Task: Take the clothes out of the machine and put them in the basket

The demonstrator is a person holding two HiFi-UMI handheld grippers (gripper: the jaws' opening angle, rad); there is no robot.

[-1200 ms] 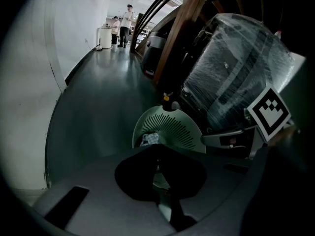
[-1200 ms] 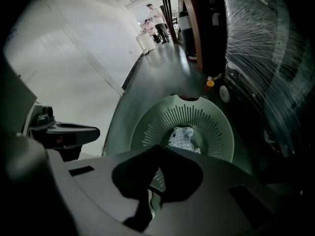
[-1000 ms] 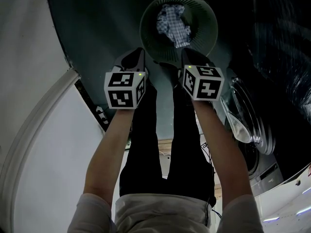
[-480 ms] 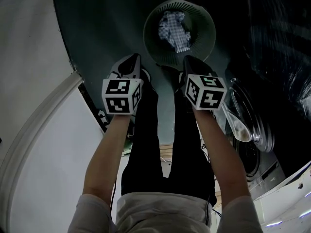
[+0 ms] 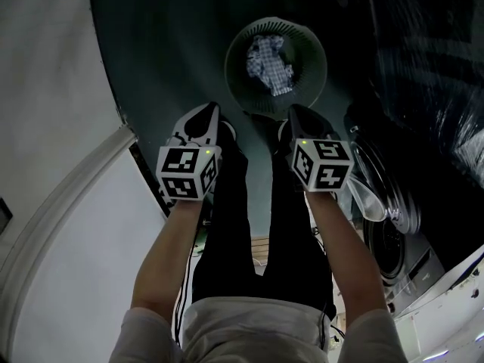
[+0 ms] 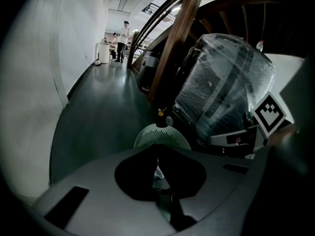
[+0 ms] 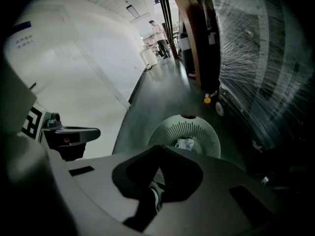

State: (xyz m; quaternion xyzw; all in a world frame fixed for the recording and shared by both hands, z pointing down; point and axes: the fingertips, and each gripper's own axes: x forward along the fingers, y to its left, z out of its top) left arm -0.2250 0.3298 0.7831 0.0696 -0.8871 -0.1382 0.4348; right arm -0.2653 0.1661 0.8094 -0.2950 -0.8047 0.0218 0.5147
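Observation:
A pale green slatted basket [image 5: 276, 66] stands on the dark floor ahead, with a checked cloth [image 5: 271, 59] lying in it. Both grippers hang side by side short of the basket and above the person's legs. My left gripper [image 5: 204, 113] has its jaws together with nothing between them. My right gripper [image 5: 299, 113] is likewise shut and empty. The left gripper view shows the basket [image 6: 162, 136] just past the left gripper [image 6: 157, 150]. In the right gripper view the basket [image 7: 184, 129] and the cloth [image 7: 185, 143] lie beyond the right gripper [image 7: 158, 150].
A front-loading washing machine [image 5: 393, 240] stands at the right with its round door [image 5: 370, 191] swung open. A plastic-wrapped bulky unit [image 6: 226, 92] and a wooden post [image 6: 174, 38] line the right side. A white wall [image 5: 45, 127] runs on the left. People [image 6: 123, 33] stand far down the corridor.
Both grippers have risen together and drawn back from the basket, which now looks smaller and farther off. Their jaws stayed shut and the cloth stayed in the basket.

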